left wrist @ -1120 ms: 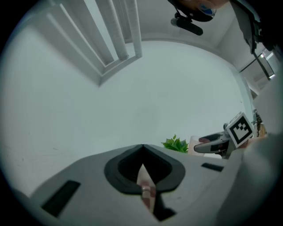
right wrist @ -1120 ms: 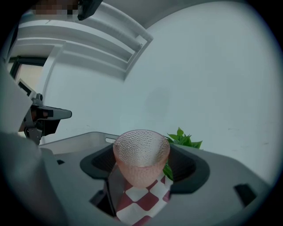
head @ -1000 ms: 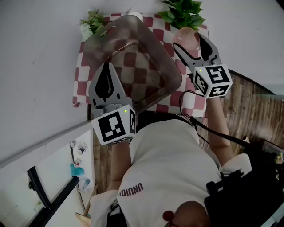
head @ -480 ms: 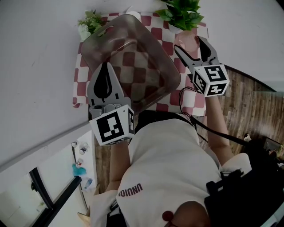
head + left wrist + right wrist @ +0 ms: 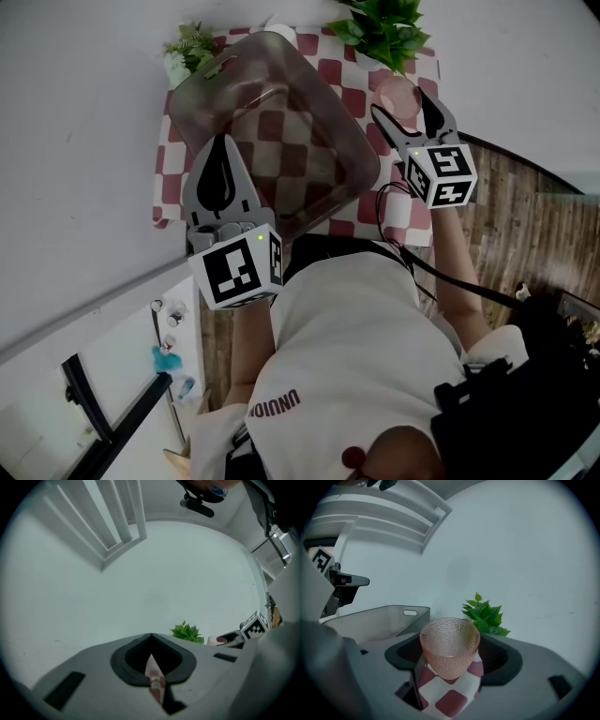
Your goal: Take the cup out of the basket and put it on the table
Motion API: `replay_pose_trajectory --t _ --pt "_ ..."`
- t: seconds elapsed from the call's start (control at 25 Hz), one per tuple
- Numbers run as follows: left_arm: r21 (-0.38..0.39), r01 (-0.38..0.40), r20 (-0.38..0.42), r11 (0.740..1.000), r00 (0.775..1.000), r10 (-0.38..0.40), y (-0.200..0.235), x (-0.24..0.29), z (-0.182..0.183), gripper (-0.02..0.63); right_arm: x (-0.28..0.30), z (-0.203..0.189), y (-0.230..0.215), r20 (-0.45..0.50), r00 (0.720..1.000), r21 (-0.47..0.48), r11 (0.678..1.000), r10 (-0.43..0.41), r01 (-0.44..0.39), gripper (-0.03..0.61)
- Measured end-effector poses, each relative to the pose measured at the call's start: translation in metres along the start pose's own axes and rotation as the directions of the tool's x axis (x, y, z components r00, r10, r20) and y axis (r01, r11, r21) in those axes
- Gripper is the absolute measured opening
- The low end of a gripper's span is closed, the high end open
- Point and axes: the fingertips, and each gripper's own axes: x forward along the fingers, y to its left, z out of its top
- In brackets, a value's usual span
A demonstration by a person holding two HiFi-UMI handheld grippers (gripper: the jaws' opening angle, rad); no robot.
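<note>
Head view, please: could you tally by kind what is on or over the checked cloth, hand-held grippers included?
Cup: 1
Basket: 1
Plants: 2
Checked cloth: 1
Hand-held grippers: 2, the left hand-held gripper and the right hand-held gripper
Total: 7

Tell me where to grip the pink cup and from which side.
Probably best: grip the cup across its side wall, coming in level from the side. It stands upright, mouth up, tapering toward the base. The right hand-held gripper is shut on it this way.
</note>
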Motion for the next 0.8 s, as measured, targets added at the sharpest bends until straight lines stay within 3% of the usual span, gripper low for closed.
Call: replay_pose_trajectory --t 0.8 --pt "-0.011 -0.024 -0.003 1.000 1.000 0.024 0.000 0.001 -0.002 0.011 0.007 -0.050 -0.013 -0.099 0.995 0.032 0.999 -0.018 0.021 0.388"
